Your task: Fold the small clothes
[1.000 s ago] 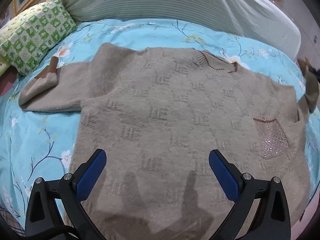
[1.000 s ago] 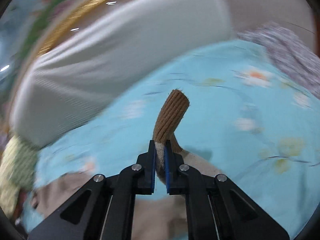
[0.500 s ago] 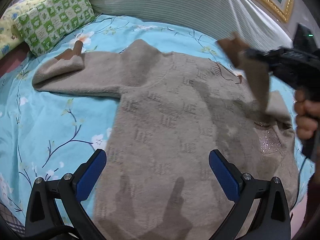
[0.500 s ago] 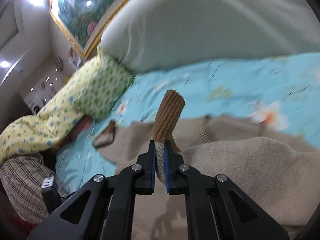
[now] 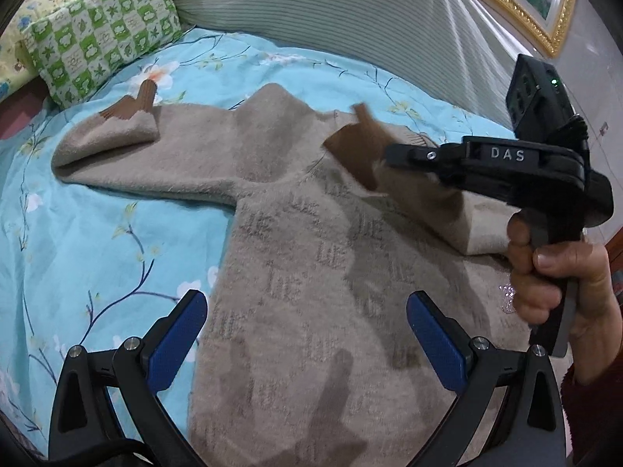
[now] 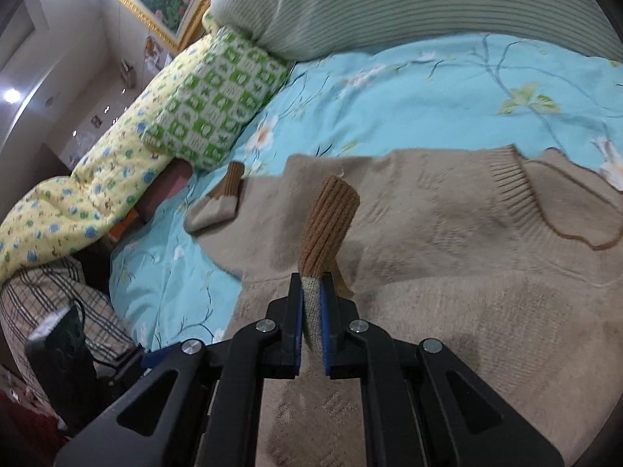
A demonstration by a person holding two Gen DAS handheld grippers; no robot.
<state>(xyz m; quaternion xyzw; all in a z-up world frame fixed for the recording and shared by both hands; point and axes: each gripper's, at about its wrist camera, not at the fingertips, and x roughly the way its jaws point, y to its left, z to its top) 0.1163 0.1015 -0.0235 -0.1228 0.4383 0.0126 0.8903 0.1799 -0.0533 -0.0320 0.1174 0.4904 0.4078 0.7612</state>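
Note:
A beige knit sweater (image 5: 303,272) lies flat on the blue floral bedsheet (image 5: 97,241); it also shows in the right wrist view (image 6: 467,272). My right gripper (image 6: 311,303) is shut on the brown ribbed cuff (image 6: 329,225) of the sweater's right sleeve and holds it folded over the chest, near the collar (image 6: 518,190). That gripper also shows in the left wrist view (image 5: 389,155). The other sleeve (image 5: 117,144) lies stretched out to the left, its cuff (image 6: 227,185) doubled over. My left gripper (image 5: 307,334) is open and empty above the sweater's lower body.
A green checked pillow (image 5: 101,27) and a striped headboard cushion (image 5: 350,19) lie at the head of the bed. A yellow floral quilt (image 6: 78,202) and a plaid cloth (image 6: 46,299) lie off the bed's left side.
My right gripper has carried the sleeve cuff from the right edge leftward across the sweater's chest. My left gripper stays open and has drifted a little to the left.

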